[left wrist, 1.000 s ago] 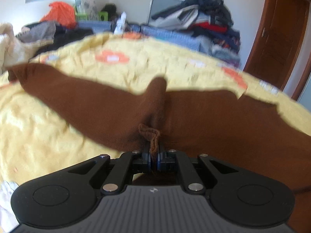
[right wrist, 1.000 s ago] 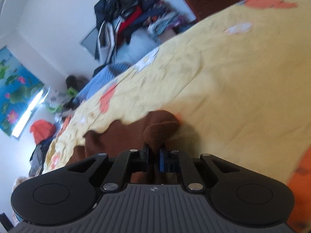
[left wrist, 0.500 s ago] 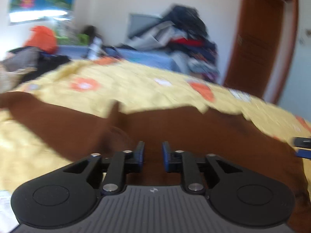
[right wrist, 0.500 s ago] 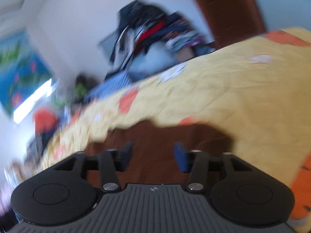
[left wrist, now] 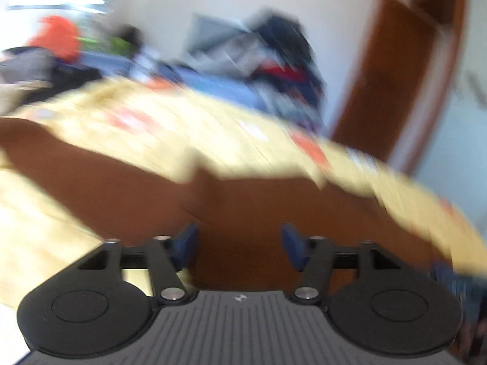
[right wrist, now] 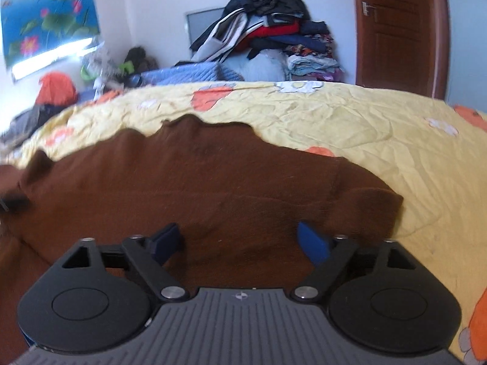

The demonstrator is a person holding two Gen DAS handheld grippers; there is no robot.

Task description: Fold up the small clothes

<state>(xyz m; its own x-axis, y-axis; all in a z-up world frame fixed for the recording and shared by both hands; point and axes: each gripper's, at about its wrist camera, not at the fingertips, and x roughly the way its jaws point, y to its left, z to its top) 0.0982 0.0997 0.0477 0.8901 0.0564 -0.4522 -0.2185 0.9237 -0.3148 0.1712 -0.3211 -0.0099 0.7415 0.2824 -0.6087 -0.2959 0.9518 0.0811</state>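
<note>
My left gripper (left wrist: 239, 248) stands wide, its jaws having just been opening, with nothing pinched between them; that view is smeared with blur. The brown garment (right wrist: 194, 188) lies spread flat on the yellow flowered bedspread (right wrist: 380, 140), stretching across under both grippers. My right gripper (right wrist: 240, 240) is wide too, jaws just opened, hovering over the cloth with no fabric gripped. A folded-over corner of the garment sits just right of it.

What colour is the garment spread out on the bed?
Dark brown. The garment lies on the yellow flowered bedspread, clearest in the right wrist view.
</note>
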